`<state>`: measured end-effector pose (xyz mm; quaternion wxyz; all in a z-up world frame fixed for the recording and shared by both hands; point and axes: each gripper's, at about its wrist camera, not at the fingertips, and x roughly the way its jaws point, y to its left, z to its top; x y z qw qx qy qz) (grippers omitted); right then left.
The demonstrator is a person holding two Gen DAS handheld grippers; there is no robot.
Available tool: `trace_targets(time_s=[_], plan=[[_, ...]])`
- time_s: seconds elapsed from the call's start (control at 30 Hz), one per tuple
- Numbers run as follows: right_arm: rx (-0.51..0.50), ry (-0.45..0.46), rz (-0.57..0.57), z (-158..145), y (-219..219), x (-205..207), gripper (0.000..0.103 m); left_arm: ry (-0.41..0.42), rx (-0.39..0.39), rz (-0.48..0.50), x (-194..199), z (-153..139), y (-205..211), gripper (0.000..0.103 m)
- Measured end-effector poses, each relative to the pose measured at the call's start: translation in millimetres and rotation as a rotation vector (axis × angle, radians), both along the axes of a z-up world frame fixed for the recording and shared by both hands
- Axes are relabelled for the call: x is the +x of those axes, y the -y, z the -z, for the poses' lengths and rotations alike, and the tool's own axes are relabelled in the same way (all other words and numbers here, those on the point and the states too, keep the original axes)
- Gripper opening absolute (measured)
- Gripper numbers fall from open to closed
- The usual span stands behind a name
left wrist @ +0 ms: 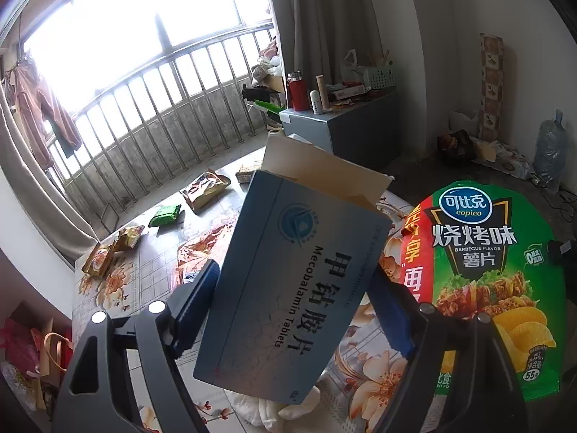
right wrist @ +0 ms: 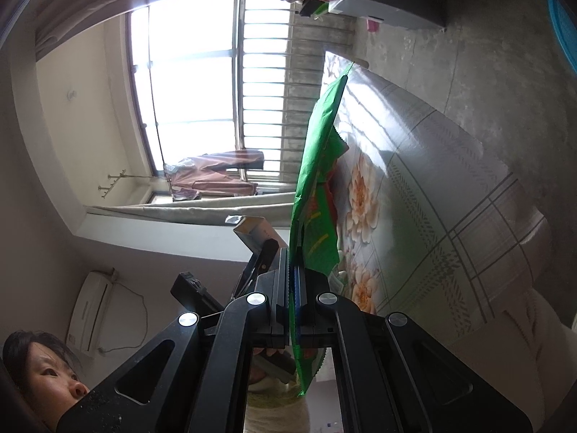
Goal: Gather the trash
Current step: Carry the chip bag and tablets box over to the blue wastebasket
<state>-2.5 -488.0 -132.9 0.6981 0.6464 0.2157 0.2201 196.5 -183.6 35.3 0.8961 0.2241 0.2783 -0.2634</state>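
Note:
A blue medicine box [left wrist: 288, 288] with an open cardboard flap hangs tilted above the floral table [left wrist: 119, 288]. My left gripper [left wrist: 294, 274] is shut on its two long sides. To its right stands a green barbecue chip bag [left wrist: 497, 270], upright and facing the camera. In the right wrist view that chip bag [right wrist: 317, 180] appears edge-on, and my right gripper [right wrist: 292, 263] is shut on its lower edge. Just beyond the bag, the box [right wrist: 252, 229] and the other gripper's finger show. The table [right wrist: 414, 198] lies past the bag.
Loose wrappers lie on the table: a gold packet [left wrist: 205, 191], a green packet [left wrist: 166, 214], gold wrappers [left wrist: 108, 252] near the left edge and a crumpled foil [left wrist: 202, 252]. White tissue [left wrist: 288, 411] lies under the box. A cluttered grey cabinet [left wrist: 353, 126] stands behind, by the window railing [left wrist: 144, 108].

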Motion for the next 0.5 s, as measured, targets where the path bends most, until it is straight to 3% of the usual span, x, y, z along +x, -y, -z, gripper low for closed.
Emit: trace_targets(time_s=[0.23,0.5], plan=[[-0.009,0.017,0.010,-7,0,-2,0.000,0.040,-0.025,0.006,-15,-16,0,0.079],[-0.050,0.069,0.069,-27,5,-18,0.000,0.032,-0.132,0.057,-36,-48,-5,0.079]])
